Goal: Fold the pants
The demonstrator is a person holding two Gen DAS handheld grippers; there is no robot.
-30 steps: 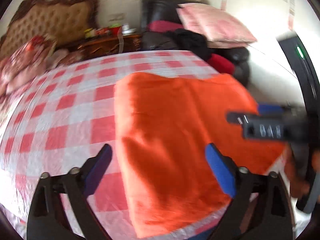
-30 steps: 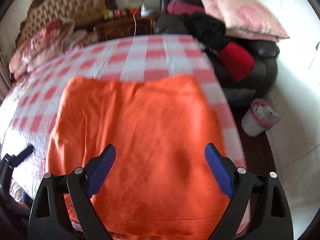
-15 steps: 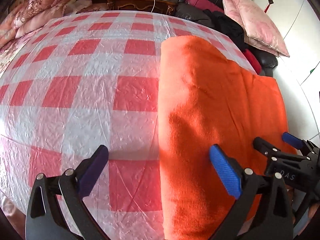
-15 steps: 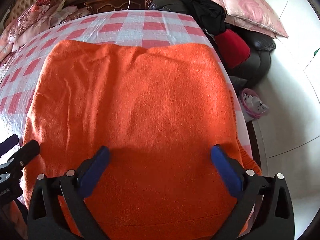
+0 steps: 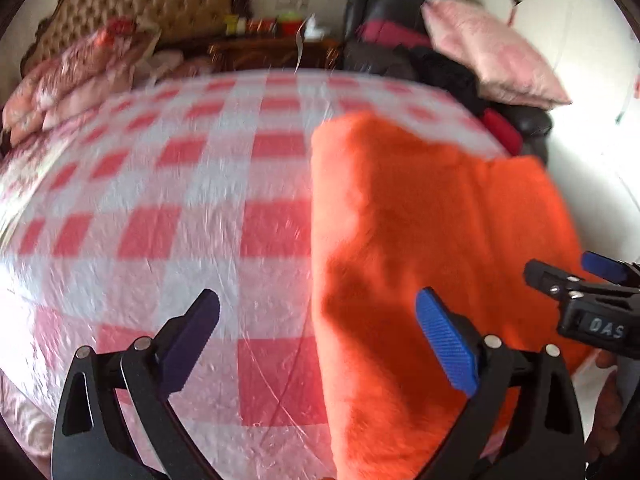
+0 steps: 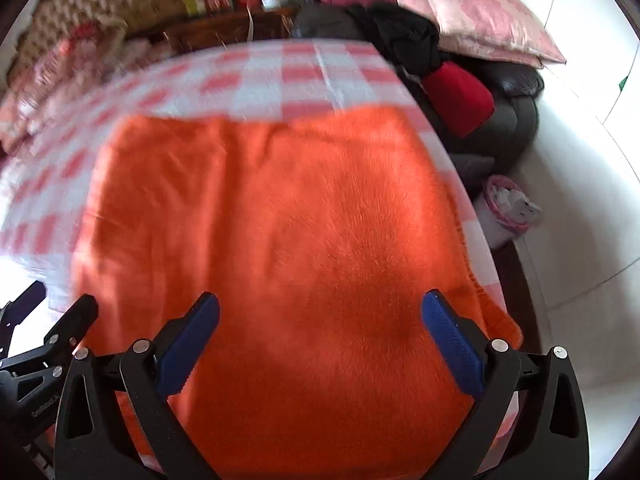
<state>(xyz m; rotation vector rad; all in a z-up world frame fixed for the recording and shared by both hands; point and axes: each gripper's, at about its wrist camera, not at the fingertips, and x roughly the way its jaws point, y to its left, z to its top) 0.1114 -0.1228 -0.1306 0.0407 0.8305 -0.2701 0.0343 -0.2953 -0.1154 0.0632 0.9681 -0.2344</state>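
Two black grippers, left (image 5: 318, 320) and right (image 6: 320, 322), jaws wide apart, empty, over fuzzy orange folded pants (image 6: 288, 248) on a crinkly red-white checked bed cover (image 5: 160, 220).

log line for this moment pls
left gripper: open, empty | right gripper: open, empty | folded fuzzy orange pants: flat on red-checked bedcover

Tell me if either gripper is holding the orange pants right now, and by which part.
Neither. The left gripper and right gripper are both open above the orange pants, which lie folded on the checked bedspread.
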